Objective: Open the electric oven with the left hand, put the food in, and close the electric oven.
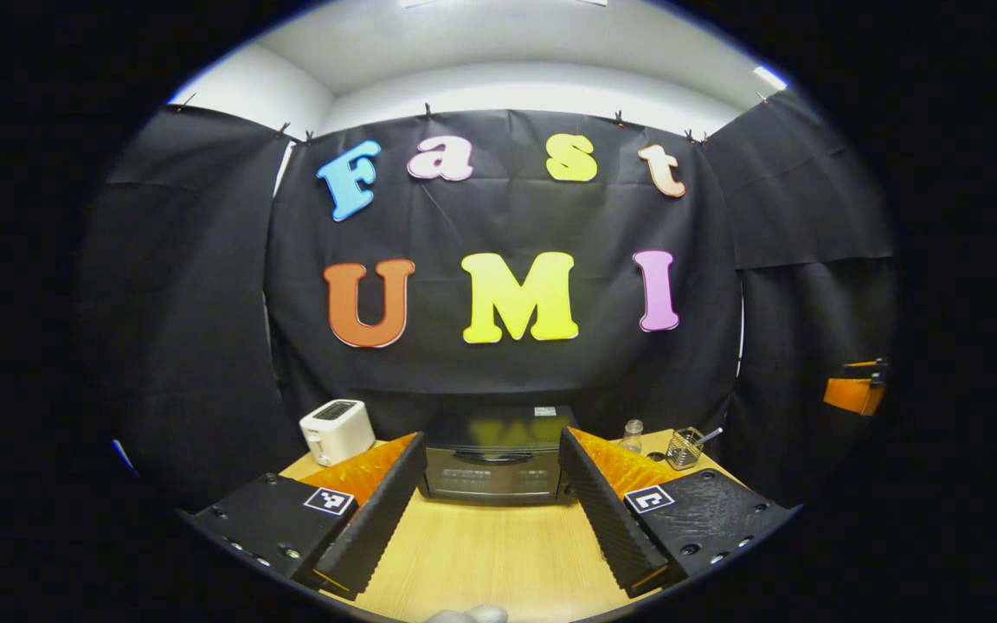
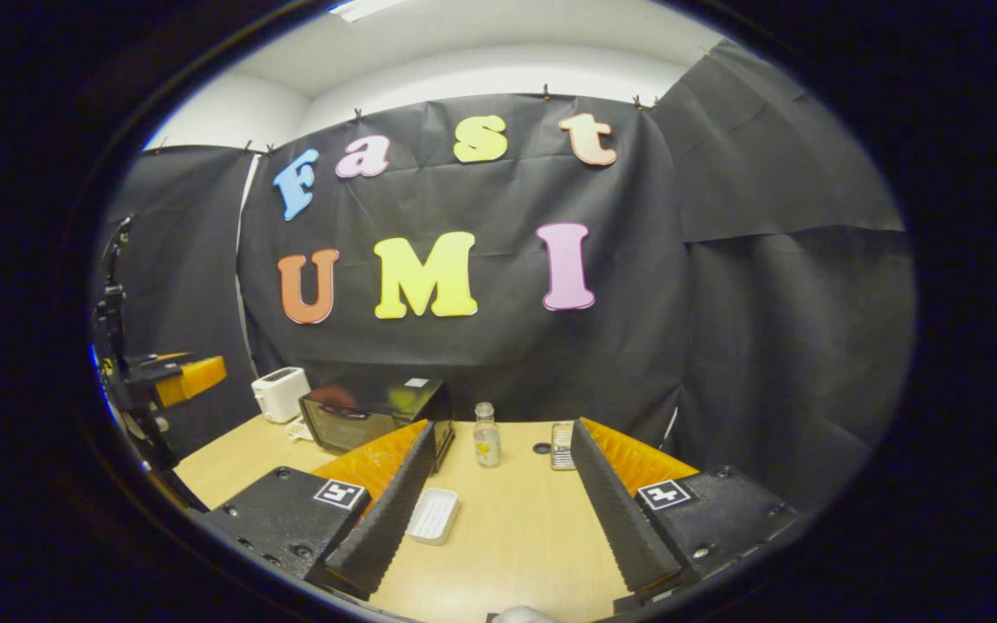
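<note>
Oven, black, door shut, at the desk's far edge, beside a white toaster. Judged rigid and heavy; door hinged, best taken at the bar handle across its top. Left gripper: fingers wide, empty, framing the oven, well short of it. Right gripper: fingers wide, empty; white tray just beside its left finger, contents unclear. Bottle mid-desk.

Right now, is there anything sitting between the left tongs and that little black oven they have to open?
Nothing visible does. In the left gripper view the open left tongs point straight at the closed oven, with bare wooden table between them. The white toaster stands off to one side, the glass bottle to the other.
</note>
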### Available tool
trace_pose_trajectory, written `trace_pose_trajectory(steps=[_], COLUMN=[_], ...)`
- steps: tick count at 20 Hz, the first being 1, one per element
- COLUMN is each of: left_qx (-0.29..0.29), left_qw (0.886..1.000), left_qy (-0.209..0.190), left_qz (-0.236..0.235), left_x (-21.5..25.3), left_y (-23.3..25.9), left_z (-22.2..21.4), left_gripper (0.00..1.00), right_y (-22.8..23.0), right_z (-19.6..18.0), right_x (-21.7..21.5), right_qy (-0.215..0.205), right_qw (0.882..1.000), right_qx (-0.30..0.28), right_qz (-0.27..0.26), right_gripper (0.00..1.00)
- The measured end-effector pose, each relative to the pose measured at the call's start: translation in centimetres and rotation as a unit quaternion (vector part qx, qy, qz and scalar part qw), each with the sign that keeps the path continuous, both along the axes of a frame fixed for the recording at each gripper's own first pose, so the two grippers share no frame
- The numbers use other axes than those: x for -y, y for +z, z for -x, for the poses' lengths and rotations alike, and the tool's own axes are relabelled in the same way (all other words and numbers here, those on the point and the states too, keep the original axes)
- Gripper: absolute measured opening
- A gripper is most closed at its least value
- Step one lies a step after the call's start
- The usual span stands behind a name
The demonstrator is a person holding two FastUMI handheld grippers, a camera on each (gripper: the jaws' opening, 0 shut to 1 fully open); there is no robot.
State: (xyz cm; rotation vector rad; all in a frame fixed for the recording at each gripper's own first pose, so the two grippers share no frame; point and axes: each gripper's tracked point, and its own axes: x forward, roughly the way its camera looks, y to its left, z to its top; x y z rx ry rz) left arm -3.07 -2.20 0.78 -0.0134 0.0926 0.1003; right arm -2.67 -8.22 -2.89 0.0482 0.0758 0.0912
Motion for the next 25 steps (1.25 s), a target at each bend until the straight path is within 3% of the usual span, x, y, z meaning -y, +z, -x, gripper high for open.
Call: trace_pose_trajectory(steps=[7,25], left_qx=[0.014,0.063], left_qw=[0.999,0.997], left_qy=[0.048,-0.048], left_qz=[-0.016,0.001], left_x=[-2.3,-4.9], left_y=[2.8,4.8], left_z=[6.1,4.3], left_gripper=[0.98,0.98], right_y=[1.7,4.2], right_z=[1.3,3.6], right_x=[-0.8,-5.3], right_qy=[0.005,-0.073], right_qw=[0.999,0.996], right_qx=[0.035,0.051], right_qz=[-0.02,-0.008], right_gripper=[0.97,0.99])
